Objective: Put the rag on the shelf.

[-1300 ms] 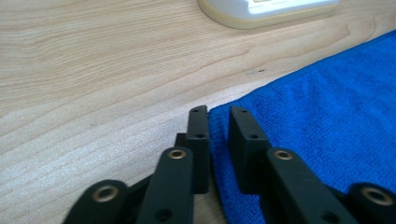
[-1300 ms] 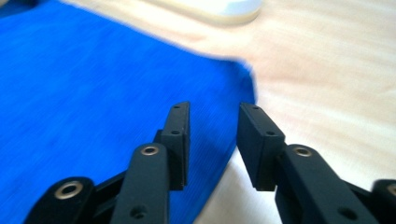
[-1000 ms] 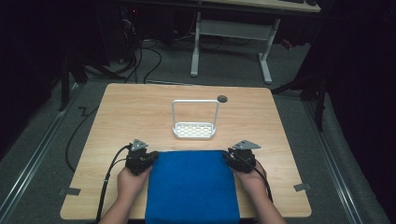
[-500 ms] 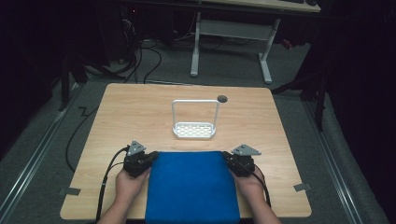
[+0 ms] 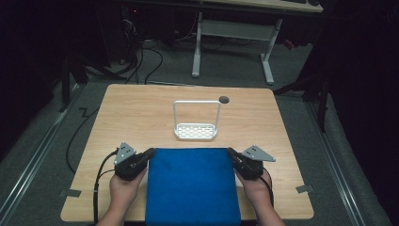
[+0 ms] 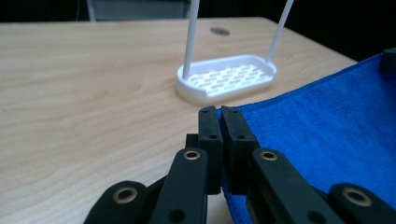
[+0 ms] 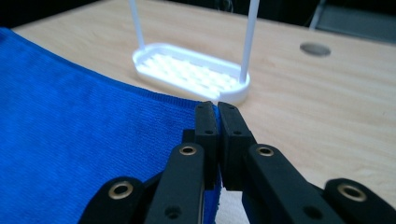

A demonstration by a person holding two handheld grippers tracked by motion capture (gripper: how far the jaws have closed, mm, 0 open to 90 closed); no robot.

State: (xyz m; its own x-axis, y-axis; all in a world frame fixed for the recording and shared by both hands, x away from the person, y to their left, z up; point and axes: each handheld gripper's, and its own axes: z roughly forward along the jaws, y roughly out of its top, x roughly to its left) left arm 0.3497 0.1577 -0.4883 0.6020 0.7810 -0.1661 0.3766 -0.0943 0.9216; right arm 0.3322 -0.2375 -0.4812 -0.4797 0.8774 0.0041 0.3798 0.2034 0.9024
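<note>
A light wooden table (image 5: pixel 141 113) with rounded corners stands on grey carpet in a dark room. A small round dark grommet (image 5: pixel 224 99) sits near its far edge. Behind the table, a white metal desk frame (image 5: pixel 230 42) rises from the floor, and black cables (image 5: pixel 141 56) lie tangled on the carpet at the far left. Two small strips of grey tape (image 5: pixel 69 192) mark the table's near corners.

Near the table's middle stands a white perforated plastic tray with a tall wire hoop handle (image 5: pixel 196 131). Just in front of it, a bright blue square microfibre cloth (image 5: pixel 190 186) is spread flat from there to the near edge of the table.

A person's hands come in from the bottom. The left gripper (image 5: pixel 149 153) is clamped on the cloth's far left corner, its black jaws pressed together with the blue fabric pinched between them. The right gripper (image 5: pixel 230 151) is clamped the same way on the far right corner; its jaws have just been closing, and the cloth's edge lies between them. A black cable (image 5: pixel 97 181) trails from the left gripper towards the near edge.
</note>
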